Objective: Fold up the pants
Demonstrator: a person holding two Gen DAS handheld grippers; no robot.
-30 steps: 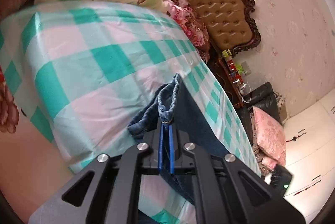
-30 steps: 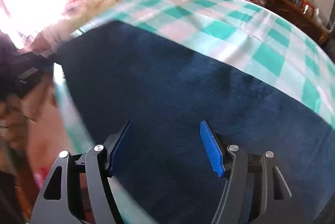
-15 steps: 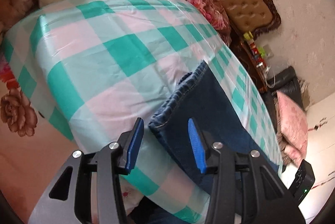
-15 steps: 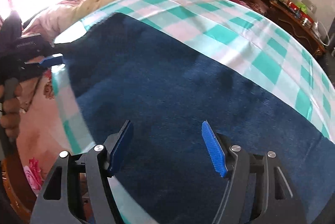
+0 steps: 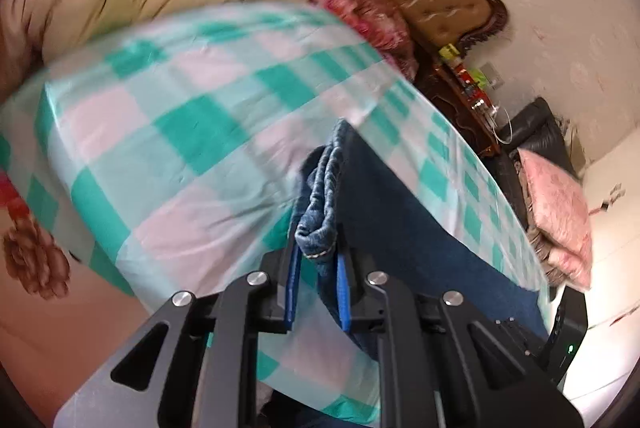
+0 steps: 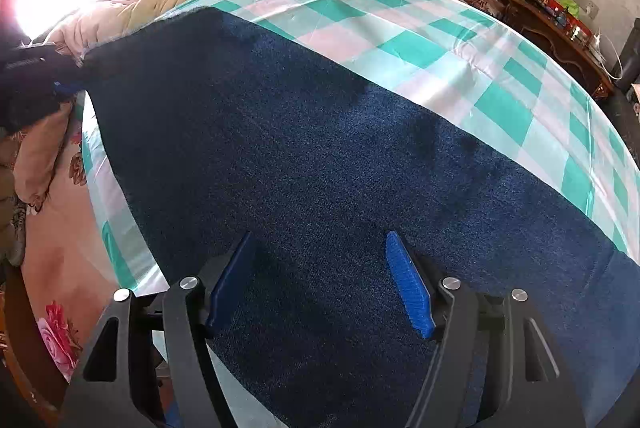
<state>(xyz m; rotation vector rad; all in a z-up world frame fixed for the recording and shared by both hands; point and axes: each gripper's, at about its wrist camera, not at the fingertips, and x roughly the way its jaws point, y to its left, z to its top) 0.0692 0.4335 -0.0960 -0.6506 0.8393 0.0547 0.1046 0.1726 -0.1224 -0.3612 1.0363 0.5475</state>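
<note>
1. Half a second ago the left gripper [image 5: 316, 282] stood open around the flat hem of the pants [image 5: 324, 211]. Now its jaws are closing on that hem, which is bunched up between the blue pads [image 5: 343, 292] and lifted off the bedsheet [image 5: 168, 131]. The picture has blurred with the move.
2. The right gripper [image 6: 320, 284] has barely shifted. Its jaws stand wide apart over the dark cloth, and nothing is between them.
3. In the right view the pants [image 6: 320, 155] lie spread flat across the checked bedsheet [image 6: 420, 27], running from about 10 o'clock down to 4 o'clock. The left gripper [image 6: 36, 67] shows dark at the 9 o'clock edge, at the hem end.
4. Progress, as I judge it: the pants already seem laid as one long strip, perhaps leg on leg, though I cannot tell for sure. The fold along the length is only starting, with the hem picked up at one end. Carrying it over to the other end and any smoothing are left.
5. Writing: there is a pale mark on the left gripper's body in the right view, too small to read. Packets on the nightstand [image 6: 560, 23] at 2 o'clock carry no legible label.
</note>
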